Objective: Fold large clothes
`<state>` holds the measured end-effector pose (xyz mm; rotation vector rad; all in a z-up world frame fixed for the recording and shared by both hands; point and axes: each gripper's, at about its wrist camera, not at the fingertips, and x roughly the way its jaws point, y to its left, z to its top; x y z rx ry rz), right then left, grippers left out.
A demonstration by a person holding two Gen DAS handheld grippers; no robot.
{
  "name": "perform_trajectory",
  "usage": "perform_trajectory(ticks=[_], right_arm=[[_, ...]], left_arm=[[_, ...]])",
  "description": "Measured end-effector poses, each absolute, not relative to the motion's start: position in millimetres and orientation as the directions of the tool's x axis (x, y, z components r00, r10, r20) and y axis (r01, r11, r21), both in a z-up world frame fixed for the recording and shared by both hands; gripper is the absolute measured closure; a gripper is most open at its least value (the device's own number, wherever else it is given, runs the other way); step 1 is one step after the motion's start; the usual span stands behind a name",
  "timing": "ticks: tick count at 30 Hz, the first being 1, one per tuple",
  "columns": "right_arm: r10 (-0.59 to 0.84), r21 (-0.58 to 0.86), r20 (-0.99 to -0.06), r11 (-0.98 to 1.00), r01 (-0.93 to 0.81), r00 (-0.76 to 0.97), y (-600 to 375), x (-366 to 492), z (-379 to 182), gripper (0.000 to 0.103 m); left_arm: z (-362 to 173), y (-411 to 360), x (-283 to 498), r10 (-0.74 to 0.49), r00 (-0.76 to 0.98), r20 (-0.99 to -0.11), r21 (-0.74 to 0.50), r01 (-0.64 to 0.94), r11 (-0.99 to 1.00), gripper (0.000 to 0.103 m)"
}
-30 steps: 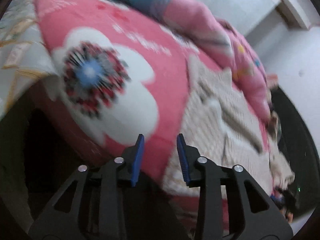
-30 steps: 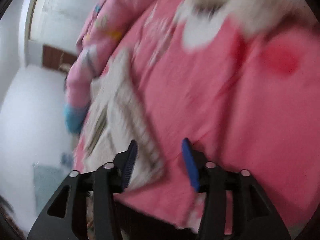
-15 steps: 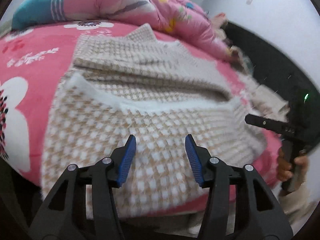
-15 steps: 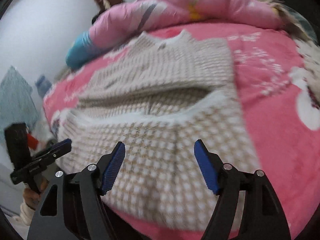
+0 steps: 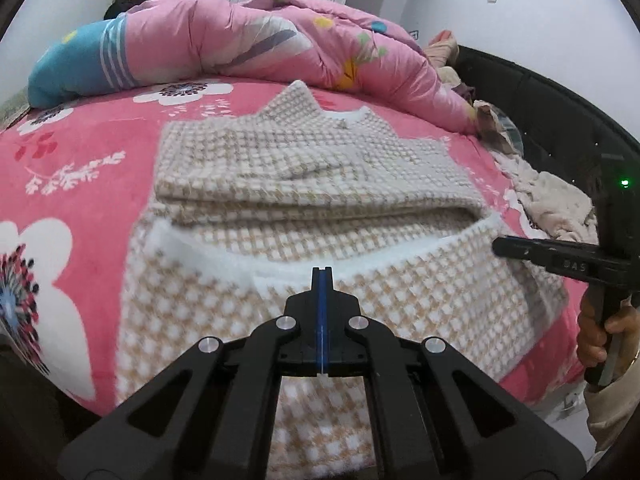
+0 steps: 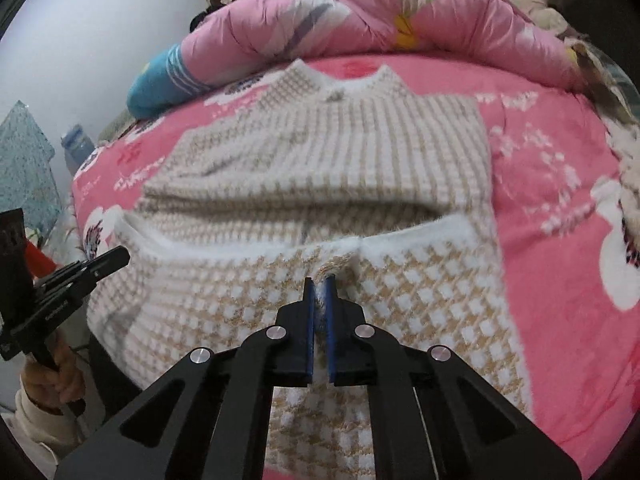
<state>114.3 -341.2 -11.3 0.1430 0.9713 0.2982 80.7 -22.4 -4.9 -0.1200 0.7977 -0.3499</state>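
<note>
lying partly folded on a pink flowered blanket (image 5: 100,184), the beige checked sweater (image 5: 312,168) has its collar at twelve o'clock and its white-edged hem doubled back. the left gripper (image 5: 321,276) sits pressed together over the hem; the right gripper (image 6: 319,286) pinches a tuft of knit. a pink quilt (image 6: 400,20) is heaped beyond.

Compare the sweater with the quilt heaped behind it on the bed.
The sweater is beige-and-white checked knit; the quilt is smooth pink with a blue end and coloured prints. The sweater lies flat and partly folded; the quilt is bunched in a long heap. Both rest on the pink flowered bedspread.
</note>
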Motion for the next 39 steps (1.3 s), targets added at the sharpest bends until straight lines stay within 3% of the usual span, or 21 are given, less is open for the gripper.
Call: perform_trajectory(ticks=[8,13,18,20,22,24,27,32,35,39], right_arm=[[0.284,0.236,-0.786,0.959,-0.159,0.549,-345.7,128.2,-18.8,0.098],[0.26,0.226,-0.83,0.966,-0.127,0.494,-345.6,145.7,-58.3,0.098],[0.211,0.154,-0.788,0.977,-0.146,0.578,-337.1,141.9,-37.2,0.098],[0.2,0.146,-0.812,0.979,-0.141,0.549,-336.2,147.0,-47.0,0.098],[0.199,0.142,-0.84,0.979,-0.149,0.505,-336.9,151.7,-61.9,0.096],[0.208,0.157,-0.841,0.977,-0.143,0.499,-340.6,149.7,-55.3,0.085],[0.195,0.155,-0.824,0.981,-0.12,0.531,-345.7,141.5,-34.6,0.077],[0.38,0.245,-0.744,0.92,-0.305,0.549,-323.9,115.9,6.9,0.077],[0.458,0.248,-0.755,0.862,-0.443,0.47,-281.0,111.5,1.2,0.077],[0.377,0.181,-0.835,0.876,-0.447,0.4,-239.1,134.3,-52.0,0.077]], left_arm=[[-19.1,-2.7,91.9,-0.35,0.624,-0.699,-0.281,0.21,0.936,0.103],[-37.8,13.6,101.5,-0.275,0.622,-0.733,-0.243,0.139,0.96,0.103],[-43.3,33.9,108.2,-0.249,0.645,-0.722,-0.264,0.075,0.962,0.103],[-44.7,39.0,110.2,-0.236,0.652,-0.72,-0.273,0.047,0.961,0.102],[-44.3,44.3,110.5,-0.227,0.662,-0.715,-0.286,0.02,0.958,0.102],[-42.0,47.8,110.6,-0.194,0.675,-0.712,-0.262,0.001,0.965,0.102],[-41.5,57.6,112.9,-0.162,0.687,-0.708,-0.24,-0.019,0.971,0.102],[-47.2,63.2,117.7,-0.162,0.687,-0.709,-0.25,-0.029,0.968,0.101],[-49.8,63.4,119.3,-0.157,0.69,-0.706,-0.253,-0.039,0.967,0.101],[-52.6,66.8,124.1,-0.156,0.693,-0.704,-0.262,-0.049,0.964,0.101]])
